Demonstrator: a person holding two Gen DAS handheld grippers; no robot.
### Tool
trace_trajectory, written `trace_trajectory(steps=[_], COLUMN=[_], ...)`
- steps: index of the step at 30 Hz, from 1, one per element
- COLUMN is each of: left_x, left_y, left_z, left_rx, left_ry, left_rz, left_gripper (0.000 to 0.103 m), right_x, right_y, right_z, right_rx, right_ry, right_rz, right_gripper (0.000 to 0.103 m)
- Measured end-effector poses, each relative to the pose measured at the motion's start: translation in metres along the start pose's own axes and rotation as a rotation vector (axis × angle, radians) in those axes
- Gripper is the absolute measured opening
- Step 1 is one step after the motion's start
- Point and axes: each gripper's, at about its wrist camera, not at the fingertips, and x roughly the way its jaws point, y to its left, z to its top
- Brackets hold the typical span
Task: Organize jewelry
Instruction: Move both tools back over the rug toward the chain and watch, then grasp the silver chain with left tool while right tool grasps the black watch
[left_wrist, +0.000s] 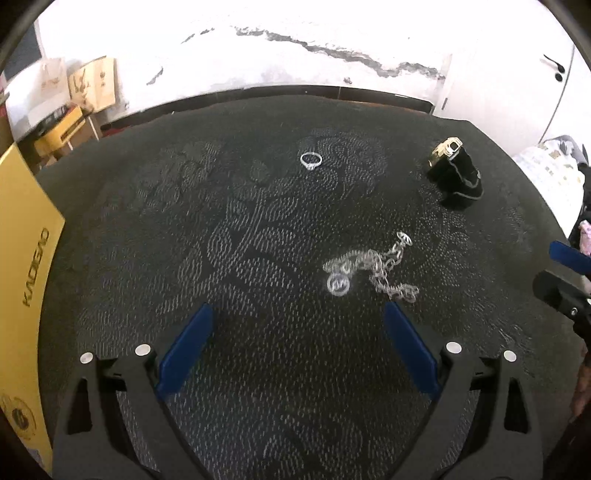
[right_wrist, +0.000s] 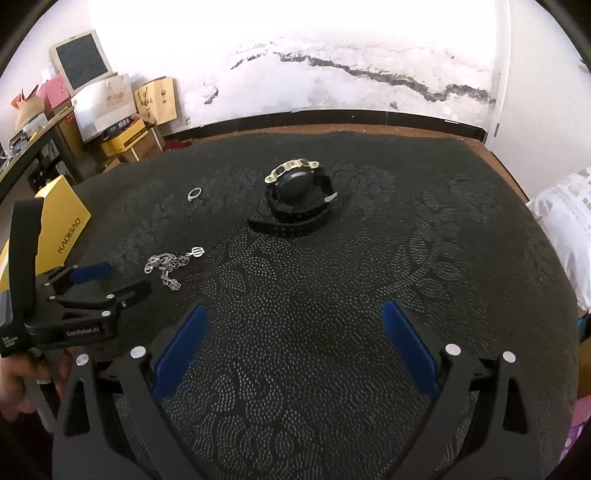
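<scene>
On a dark patterned cloth lie a silver chain necklace, a silver ring farther back, and a black watch with a gold case. A yellow box stands at the left edge. My left gripper is open, just short of the necklace, which lies ahead and a little right of it. My right gripper is open too, with bare cloth between its fingers and the watch well ahead. The left gripper also shows in the right wrist view, beside the necklace.
Cardboard boxes and bags are stacked on the floor at the back left by a cracked white wall. A white patterned bag lies off the cloth's right edge. A hand holds the left gripper's handle.
</scene>
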Motion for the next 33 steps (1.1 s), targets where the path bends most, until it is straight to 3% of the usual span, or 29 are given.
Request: trace_trajectory(steps=[11,33], left_x=[0.012,0.02], left_y=[-0.013,-0.029], left_z=[0.007,0.017], left_rx=[0.073,0.165], left_ry=[-0.039,-0.035], left_rz=[-0.01,-0.08], left_gripper=[0.095,0.096], right_x=[0.011,0.03], right_y=[-0.002,-0.019], right_z=[0.009,0.028], right_rx=[-0.035,-0.024], right_ry=[0.008,0.019], right_rz=[-0.002,-0.017], right_gripper=[0.092,0.092])
